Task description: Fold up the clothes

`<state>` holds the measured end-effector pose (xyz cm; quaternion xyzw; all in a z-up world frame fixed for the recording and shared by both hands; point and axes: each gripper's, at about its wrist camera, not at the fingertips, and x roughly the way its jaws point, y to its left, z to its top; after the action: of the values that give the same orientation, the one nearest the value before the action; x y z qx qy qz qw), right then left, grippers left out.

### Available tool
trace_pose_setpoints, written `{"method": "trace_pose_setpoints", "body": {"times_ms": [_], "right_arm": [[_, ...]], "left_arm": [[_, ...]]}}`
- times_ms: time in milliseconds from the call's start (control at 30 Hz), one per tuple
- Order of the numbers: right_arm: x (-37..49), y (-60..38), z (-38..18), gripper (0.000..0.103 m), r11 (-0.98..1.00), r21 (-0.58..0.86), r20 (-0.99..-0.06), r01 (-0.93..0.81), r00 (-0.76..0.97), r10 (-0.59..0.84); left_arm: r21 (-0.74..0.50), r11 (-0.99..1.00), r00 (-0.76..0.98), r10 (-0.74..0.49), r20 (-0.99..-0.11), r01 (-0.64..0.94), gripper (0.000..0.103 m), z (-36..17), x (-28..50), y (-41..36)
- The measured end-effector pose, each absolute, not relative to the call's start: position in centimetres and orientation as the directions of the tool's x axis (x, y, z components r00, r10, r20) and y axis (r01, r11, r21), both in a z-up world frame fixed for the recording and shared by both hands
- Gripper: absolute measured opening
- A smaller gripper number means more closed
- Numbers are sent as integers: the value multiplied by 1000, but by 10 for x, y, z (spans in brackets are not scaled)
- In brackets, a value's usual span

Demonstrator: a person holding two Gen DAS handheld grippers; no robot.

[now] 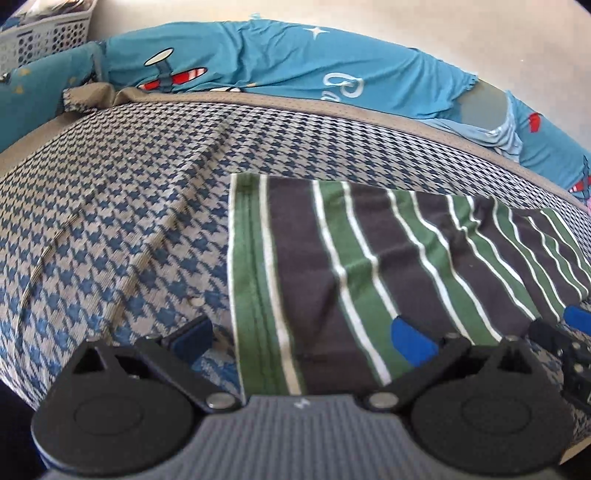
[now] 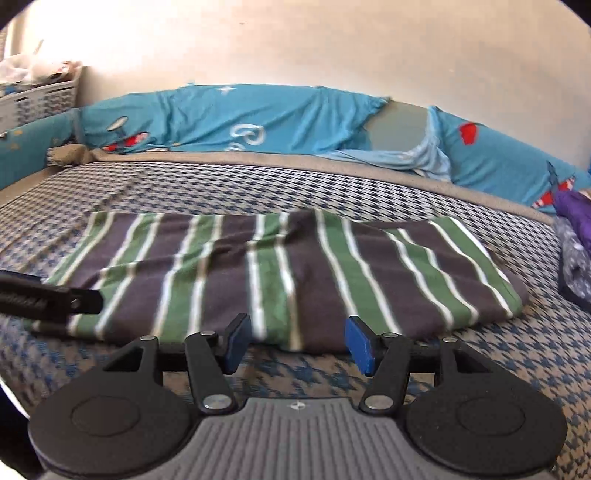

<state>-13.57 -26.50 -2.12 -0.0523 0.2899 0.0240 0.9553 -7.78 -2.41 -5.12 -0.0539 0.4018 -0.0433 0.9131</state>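
Observation:
A folded garment with green, dark grey and white stripes lies flat on the houndstooth bed sheet. In the left wrist view the garment fills the right half, with its green hem edge running down the middle. My left gripper is open wide, one finger over the sheet and its blue pad over the stripes, gripping nothing. My right gripper is open just short of the garment's near edge, with nothing pinched between its pads. Each gripper shows at the edge of the other's view.
A turquoise cartoon-print cushion runs along the wall behind the bed. A white perforated basket stands at the far left corner. Purple and grey clothes lie at the right edge of the bed.

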Motion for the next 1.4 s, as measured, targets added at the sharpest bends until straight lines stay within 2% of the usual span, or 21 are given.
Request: {"method": "trace_pose_setpoints", "body": {"times_ms": [367, 500, 600, 833, 1200, 1400], "right_arm": [[-149, -207, -24, 56, 939, -132, -555, -317, 809, 195], [-155, -186, -25, 56, 908, -154, -554, -390, 795, 248], [-159, -170, -27, 56, 881, -174, -556, -440, 782, 280], [-162, -142, -30, 56, 832, -205, -562, -515, 758, 330], [-162, -106, -43, 55, 708, -349, -568, -614, 740, 361], [-153, -99, -47, 48, 671, -378, -578, -638, 729, 368]], "left_arm": [[-174, 984, 643, -154, -750, 33, 103, -49, -70, -10], [-179, 981, 653, -85, -752, -78, 103, -45, -69, 8], [-214, 968, 652, -81, -754, -127, 103, -44, -68, 24], [-216, 968, 646, -83, -759, -129, 103, -42, -71, 31], [-231, 966, 624, -108, -774, -119, 103, -44, -65, 30], [-256, 960, 613, -134, -779, -116, 103, -45, -63, 33]]}}
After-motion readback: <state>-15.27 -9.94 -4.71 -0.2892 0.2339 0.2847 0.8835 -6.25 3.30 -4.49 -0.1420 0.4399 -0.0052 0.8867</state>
